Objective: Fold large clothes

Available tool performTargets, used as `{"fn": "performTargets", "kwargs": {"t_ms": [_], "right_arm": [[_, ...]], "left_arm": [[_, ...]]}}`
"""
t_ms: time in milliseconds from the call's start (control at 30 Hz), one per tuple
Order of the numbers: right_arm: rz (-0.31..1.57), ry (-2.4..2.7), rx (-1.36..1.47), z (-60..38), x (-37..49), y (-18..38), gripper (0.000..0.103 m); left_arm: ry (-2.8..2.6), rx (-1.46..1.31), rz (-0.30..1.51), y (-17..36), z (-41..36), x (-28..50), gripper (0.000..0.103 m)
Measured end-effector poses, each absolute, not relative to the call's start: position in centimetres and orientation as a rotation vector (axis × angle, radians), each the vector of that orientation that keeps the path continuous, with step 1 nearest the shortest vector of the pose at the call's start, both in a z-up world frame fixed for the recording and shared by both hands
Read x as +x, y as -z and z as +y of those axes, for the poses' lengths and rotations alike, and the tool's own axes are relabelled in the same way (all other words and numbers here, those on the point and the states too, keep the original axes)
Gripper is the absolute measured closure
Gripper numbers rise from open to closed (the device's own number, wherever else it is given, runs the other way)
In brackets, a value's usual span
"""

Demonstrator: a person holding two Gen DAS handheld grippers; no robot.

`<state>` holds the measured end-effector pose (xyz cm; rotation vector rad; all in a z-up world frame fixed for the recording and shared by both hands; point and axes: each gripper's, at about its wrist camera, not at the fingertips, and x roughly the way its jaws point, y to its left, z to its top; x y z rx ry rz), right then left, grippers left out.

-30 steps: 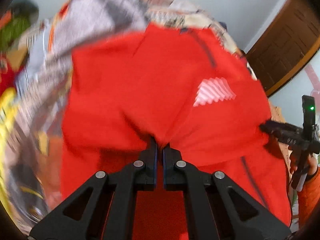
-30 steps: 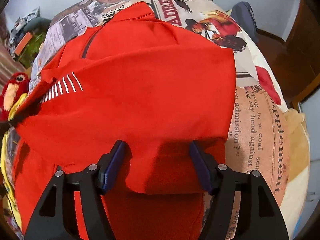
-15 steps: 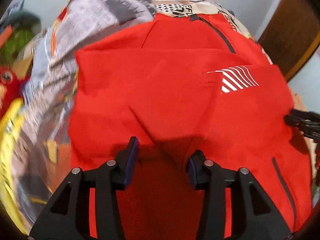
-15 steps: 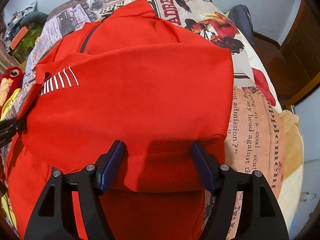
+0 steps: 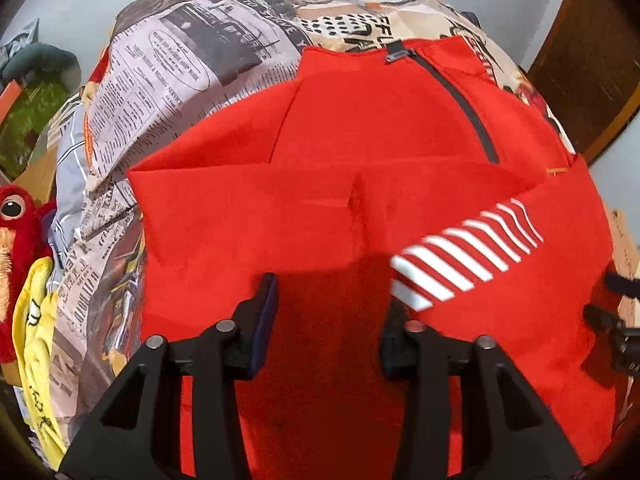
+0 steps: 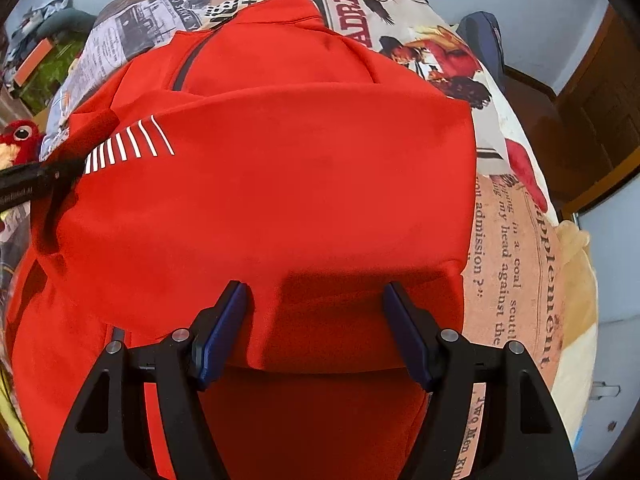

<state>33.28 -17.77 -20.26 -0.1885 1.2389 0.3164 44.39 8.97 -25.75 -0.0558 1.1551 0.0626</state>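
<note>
A red zip-neck top (image 5: 360, 152) with white stripes lies on a bed, its lower part folded up over the chest. It also shows in the right wrist view (image 6: 280, 184). My left gripper (image 5: 332, 308) is open and empty just above the folded edge on the garment's left side. My right gripper (image 6: 316, 316) is open and empty above the folded edge on the right side. The other gripper's tip shows at the right edge of the left wrist view (image 5: 616, 320) and at the left edge of the right wrist view (image 6: 28, 180).
The bed has a newspaper-print cover (image 5: 192, 68), which also shows in the right wrist view (image 6: 516, 240). A red plush toy (image 5: 16, 232) and a yellow cloth (image 5: 36, 320) lie at the bed's left side. A brown wooden door (image 5: 600, 60) stands at the far right.
My left gripper was shut on the red fabric, opened and let it go. The folded flap now lies flat. My right gripper stayed open and barely moved.
</note>
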Motion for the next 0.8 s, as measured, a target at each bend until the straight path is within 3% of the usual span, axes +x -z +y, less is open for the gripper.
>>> {"fn": "performTargets", "kwargs": {"t_ms": [67, 100, 467, 667, 800], "right_arm": [[1.237, -0.312, -0.193, -17.7, 33.2, 20.3, 0.035], [1.235, -0.310, -0.197, -17.6, 33.2, 20.3, 0.035], [1.226, -0.309, -0.177, -18.0, 33.0, 20.1, 0.033], [1.236, -0.320, -0.202, -18.1, 32.1, 19.7, 0.033], [1.247, -0.309, -0.242, -18.0, 31.1, 19.8, 0.033]], "left_arm": [[-0.075, -0.056, 1.157, 25.4, 9.6, 44.7, 0.094], [-0.081, -0.065, 1.148, 25.0, 10.1, 44.7, 0.095], [-0.016, -0.311, 1.067, 23.5, 17.0, 37.5, 0.100], [0.000, -0.282, 1.047, 23.8, 17.2, 33.4, 0.099], [-0.029, -0.266, 1.099, 25.2, 17.1, 31.9, 0.092]]}}
